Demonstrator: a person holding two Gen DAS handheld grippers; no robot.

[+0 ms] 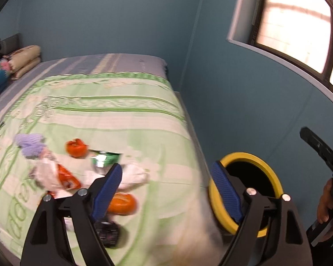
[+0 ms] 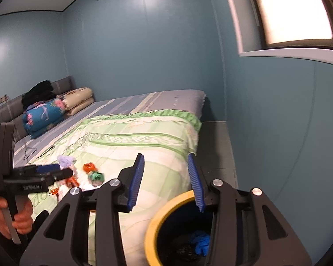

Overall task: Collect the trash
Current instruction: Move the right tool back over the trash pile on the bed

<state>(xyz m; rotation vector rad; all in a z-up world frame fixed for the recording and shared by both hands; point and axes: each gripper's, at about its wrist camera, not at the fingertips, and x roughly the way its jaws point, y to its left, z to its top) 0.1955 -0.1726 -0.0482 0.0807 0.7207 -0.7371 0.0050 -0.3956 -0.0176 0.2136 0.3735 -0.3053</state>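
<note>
Left hand-held gripper (image 1: 166, 190) was wide apart, nothing between the pads. Right hand-held gripper (image 2: 166, 181) was partly spread, empty, above the yellow-rimmed bin (image 2: 164, 217). Wrappers (image 1: 66, 177) lay on the bed (image 1: 122, 110).

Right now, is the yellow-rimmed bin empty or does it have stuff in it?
Not empty. The right wrist view looks into the bin and shows a crumpled blue item inside, on dark material I cannot identify. How full it is, cannot tell.

Cloth quilt (image 1: 113, 115), crinkled glossy wrappers (image 1: 104, 157)
</note>
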